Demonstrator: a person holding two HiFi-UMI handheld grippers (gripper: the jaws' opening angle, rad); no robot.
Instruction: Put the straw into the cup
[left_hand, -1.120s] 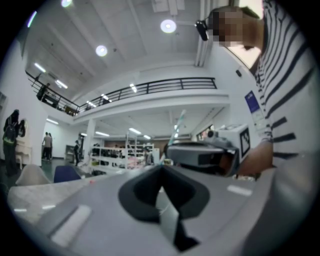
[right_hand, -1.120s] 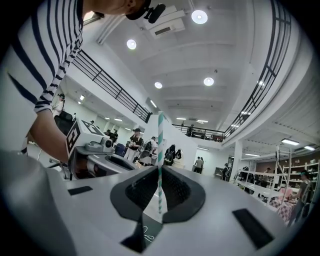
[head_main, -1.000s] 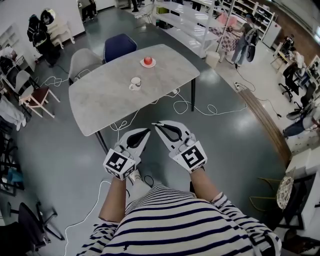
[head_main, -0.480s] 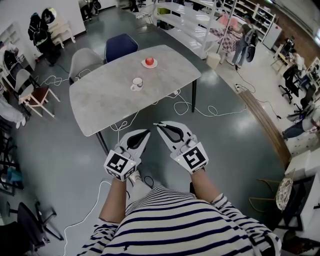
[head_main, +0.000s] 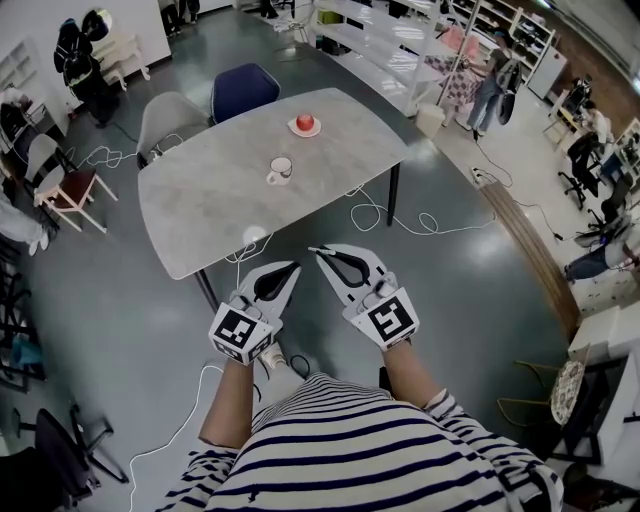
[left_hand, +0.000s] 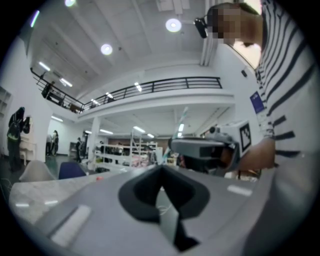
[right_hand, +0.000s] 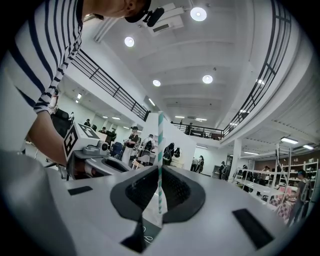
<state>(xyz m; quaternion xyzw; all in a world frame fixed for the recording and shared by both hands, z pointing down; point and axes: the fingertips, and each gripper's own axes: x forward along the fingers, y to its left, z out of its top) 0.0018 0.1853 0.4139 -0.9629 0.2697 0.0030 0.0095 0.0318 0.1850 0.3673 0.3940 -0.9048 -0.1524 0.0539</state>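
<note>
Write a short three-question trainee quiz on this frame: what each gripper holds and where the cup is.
1. Short answer: which gripper is shut on the green-and-white straw?
2. True or false: the cup stands on the table, apart from both grippers.
3. Multiple choice: what shows between the jaws of the left gripper? A) a straw B) nothing C) a cup

Key: 1. the right gripper. 2. True. 3. B.

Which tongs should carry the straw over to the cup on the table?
Right. The right tongs are shut on the striped straw; the left tongs are shut and empty. Both sit short of the table, so distance to the cup favours neither.
</note>
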